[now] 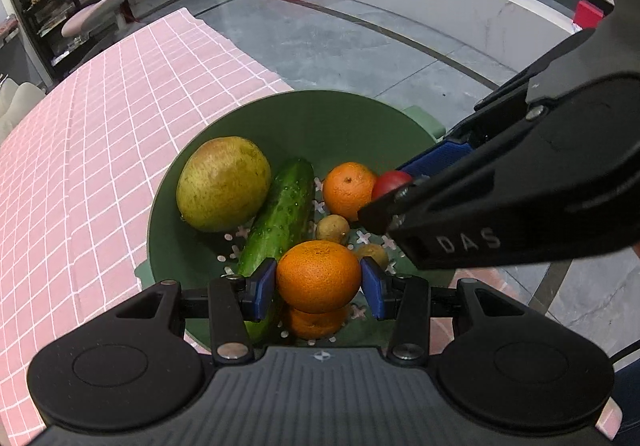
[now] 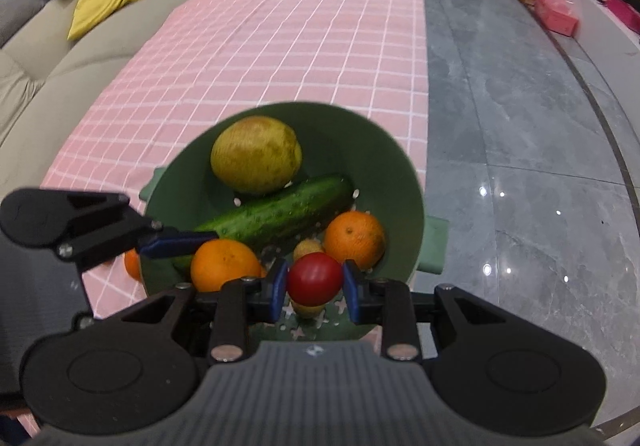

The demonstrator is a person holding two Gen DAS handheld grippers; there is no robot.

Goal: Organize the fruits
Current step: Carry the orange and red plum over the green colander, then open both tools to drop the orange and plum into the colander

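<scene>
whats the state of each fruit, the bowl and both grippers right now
left gripper: shut on the near orange, held above the bowl
right gripper: shut on the tomato
far orange: loose in bowl
cucumber: lying in bowl
pear: resting in bowl
green bowl: upright on the tablecloth

Even indoor light, glare spots on glossy floor (image 2: pixel 484 270), fisheye-curved edges
</scene>
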